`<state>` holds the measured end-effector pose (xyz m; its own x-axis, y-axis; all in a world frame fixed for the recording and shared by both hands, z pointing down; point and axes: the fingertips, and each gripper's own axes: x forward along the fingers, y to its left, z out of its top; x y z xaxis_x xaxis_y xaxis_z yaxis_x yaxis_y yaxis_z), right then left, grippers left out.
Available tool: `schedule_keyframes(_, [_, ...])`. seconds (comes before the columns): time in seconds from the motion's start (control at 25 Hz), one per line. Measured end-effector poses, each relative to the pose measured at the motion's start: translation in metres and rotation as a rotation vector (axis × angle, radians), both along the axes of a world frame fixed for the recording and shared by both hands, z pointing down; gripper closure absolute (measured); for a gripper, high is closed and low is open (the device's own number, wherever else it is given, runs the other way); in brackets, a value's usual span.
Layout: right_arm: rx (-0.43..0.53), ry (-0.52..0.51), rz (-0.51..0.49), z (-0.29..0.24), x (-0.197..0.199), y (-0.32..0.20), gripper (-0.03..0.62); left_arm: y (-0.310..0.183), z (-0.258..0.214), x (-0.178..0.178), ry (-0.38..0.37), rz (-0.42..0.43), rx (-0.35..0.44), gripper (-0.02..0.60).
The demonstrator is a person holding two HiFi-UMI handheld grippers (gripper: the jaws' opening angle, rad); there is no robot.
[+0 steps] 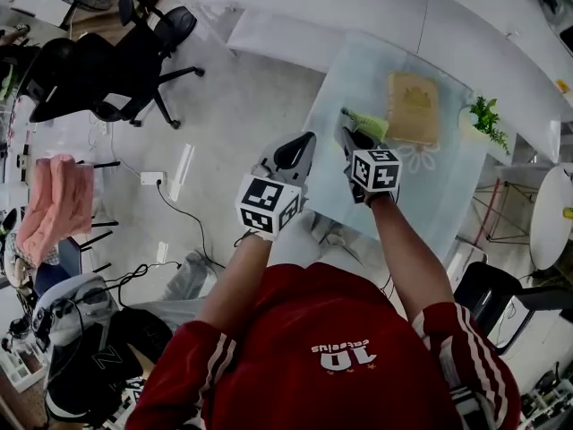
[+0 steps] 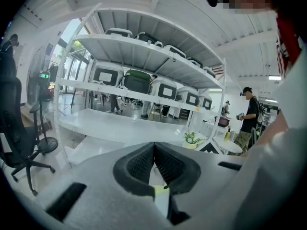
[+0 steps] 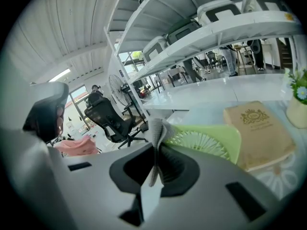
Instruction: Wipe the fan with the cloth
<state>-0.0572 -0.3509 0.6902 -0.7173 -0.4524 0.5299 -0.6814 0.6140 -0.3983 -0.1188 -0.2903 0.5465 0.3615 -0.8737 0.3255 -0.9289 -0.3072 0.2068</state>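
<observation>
Left gripper point(image 2: 154, 159) has its jaws pressed together, nothing pinched. Behind it is a white rack point(image 2: 144, 66) full of cases (1 green case point(image 2: 137, 80) at 12 o'clock). Black chair point(image 2: 14, 128) at 9, person point(image 2: 249, 116) at 3, small plant point(image 2: 191, 139) at 4.

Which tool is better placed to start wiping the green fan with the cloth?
Right. The right tool is shut on the cloth, with the fan just ahead of it. The left tool is shut, empty, and faces shelves.
</observation>
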Motion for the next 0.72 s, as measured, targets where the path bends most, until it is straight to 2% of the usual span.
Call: schedule_keyframes(0.72, [-0.011, 0.025, 0.040, 0.003, 0.027, -0.004, 0.571, -0.005, -0.008, 0.018, -0.010, 0.024, 0.014, 0.577])
